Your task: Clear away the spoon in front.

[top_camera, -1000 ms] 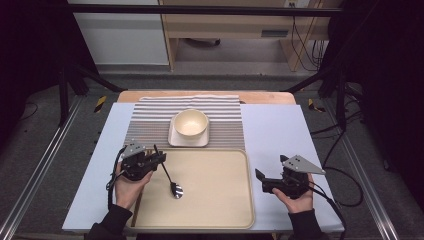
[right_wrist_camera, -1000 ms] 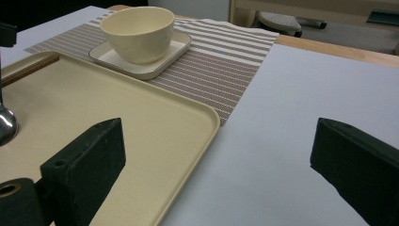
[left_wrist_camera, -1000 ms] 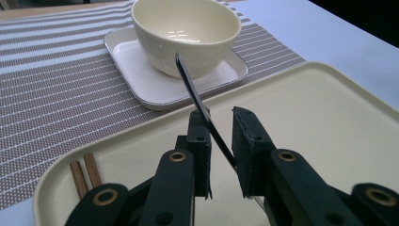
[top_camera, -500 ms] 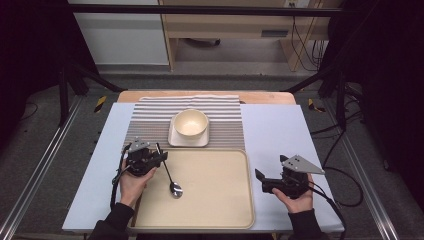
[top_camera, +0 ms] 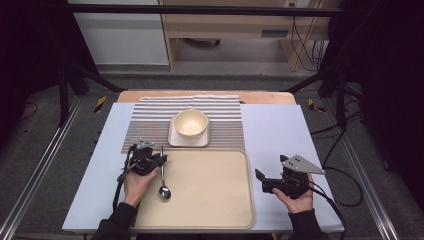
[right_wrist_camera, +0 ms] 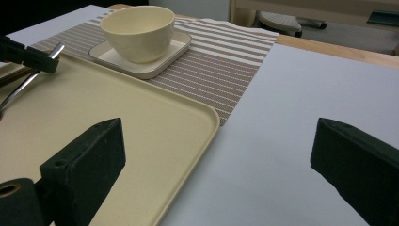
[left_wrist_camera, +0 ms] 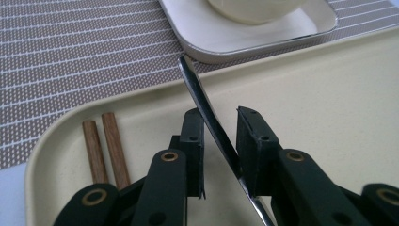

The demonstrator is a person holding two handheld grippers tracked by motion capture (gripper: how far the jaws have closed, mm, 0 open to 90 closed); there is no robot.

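Here the shiny metal spoon (top_camera: 163, 177) runs near-to-far, bowl nearest, handle clamped in the left hand-held gripper (top_camera: 156, 161); right hand-held gripper (top_camera: 259, 180) gapes wide, empty.

spoon (top_camera: 163, 180): 1 | chopsticks (left_wrist_camera: 106, 148): 2 | bowl (top_camera: 190, 123): 1 | tray (top_camera: 220, 200): 1

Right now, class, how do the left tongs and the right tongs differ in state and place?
The left tongs are shut on a spoon over the tray; the right tongs gape open, holding nothing. The left sit above the tray, the right over the bare mat beside it. Both have black jaws and are hand-held.
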